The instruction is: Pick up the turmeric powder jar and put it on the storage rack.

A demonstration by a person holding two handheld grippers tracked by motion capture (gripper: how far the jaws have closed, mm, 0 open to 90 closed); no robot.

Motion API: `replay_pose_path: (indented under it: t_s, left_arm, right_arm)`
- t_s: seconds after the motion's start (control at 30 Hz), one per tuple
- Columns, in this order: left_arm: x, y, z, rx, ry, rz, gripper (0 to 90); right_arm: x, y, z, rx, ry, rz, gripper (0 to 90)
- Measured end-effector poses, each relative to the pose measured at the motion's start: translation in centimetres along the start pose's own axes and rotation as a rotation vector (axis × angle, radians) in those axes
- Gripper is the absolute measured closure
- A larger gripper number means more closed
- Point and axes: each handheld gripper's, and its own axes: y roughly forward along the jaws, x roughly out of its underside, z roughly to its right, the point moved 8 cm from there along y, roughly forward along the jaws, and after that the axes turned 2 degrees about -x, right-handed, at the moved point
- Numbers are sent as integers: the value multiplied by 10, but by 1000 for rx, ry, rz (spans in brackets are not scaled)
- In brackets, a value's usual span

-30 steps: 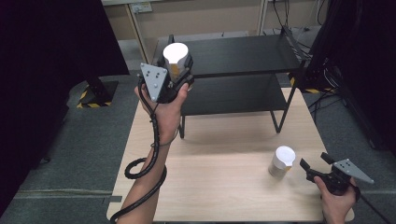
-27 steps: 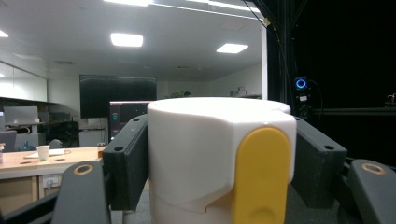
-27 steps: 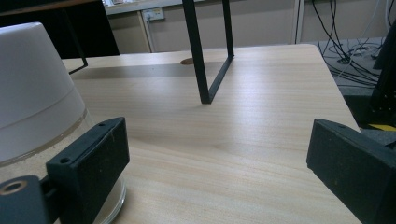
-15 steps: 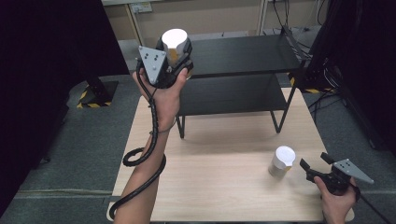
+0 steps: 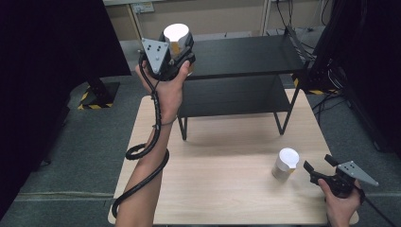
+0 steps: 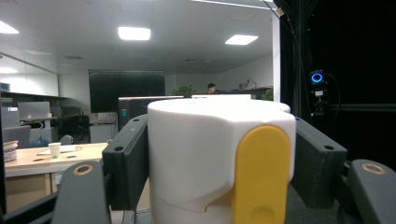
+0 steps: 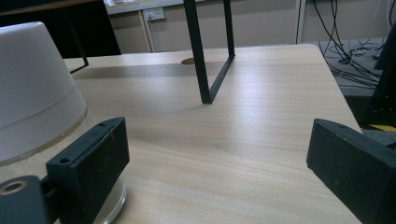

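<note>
Two white-lidded jars show in the high view. One white-capped jar with a yellow tab point(image 6: 219, 168) sits clamped between the jaws of the left gripper point(image 5: 176, 53), whose pads press on both its sides; it is held up in the air at the left end of the black two-tier metal shelf point(image 5: 246, 75), level with the top tier. The second white-capped clear jar point(image 5: 285, 163) stands upright on the pale wooden table point(image 5: 222, 189), near its right front corner. The right gripper point(image 5: 321, 166), held in the person's right hand point(image 5: 341, 204), lies just beside that jar with its jaws spread wide and nothing between them; in the right gripper view the jar point(image 7: 37, 112) stands just outside the left jaw. There are two grippers, one shelf and one table.

Compared with a second ago, the left gripper and its jar have risen and shifted towards the shelf's top tier. The right gripper and the standing jar lie where they were.
</note>
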Motion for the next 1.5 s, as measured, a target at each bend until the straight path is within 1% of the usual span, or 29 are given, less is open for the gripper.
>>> replay_pose_path:
  t_s: [0.23,0.53,0.73,0.8,0.83,0.9,0.93,0.97,1.1,1.13,1.17,1.2,1.33,1.47,1.5]
  left_arm:
    - [1,14,-3,-26,20,-25,306]
    - [4,27,-8,-44,-8,-39,306]
    - [6,34,-12,-55,-9,-57,306]
    - [8,36,-12,-57,-17,-66,306]
    - [8,37,-13,-59,-10,-66,306]
    - [9,40,-12,-59,-12,-70,306]
    - [10,40,-11,-60,-26,-80,306]
    - [10,42,-11,-60,-9,-73,306]
    - [11,44,-10,-58,-11,-72,306]
    - [11,44,-8,-58,-28,-80,306]
    - [11,45,-8,-57,-25,-82,306]
    - [11,45,-9,-57,-6,-75,306]
    - [12,46,-9,-55,-1,-82,306]
    - [15,46,-9,-57,-10,-84,306]
    - [15,46,-8,-55,-25,-92,306]
  right_arm:
    - [0,0,0,-2,2,-1,60]
    - [0,0,0,-3,-2,-2,60]
    - [0,0,0,-6,-2,-5,60]
    - [0,0,0,-6,-3,-4,60]
    - [0,0,0,-7,-3,-4,60]
    - [0,0,0,-7,-3,-4,60]
    - [0,0,0,-7,-3,-4,60]
    - [0,0,0,-7,-3,-4,60]
    - [0,0,0,-9,-4,-4,60]
    - [0,0,0,-9,-4,-4,60]
    - [0,0,1,-10,-4,-3,60]
    - [0,0,1,-10,-4,-3,60]
    - [0,0,0,-10,-7,-4,60]
    - [0,0,0,-10,-8,-4,60]
    - [0,0,0,-10,-8,-5,60]
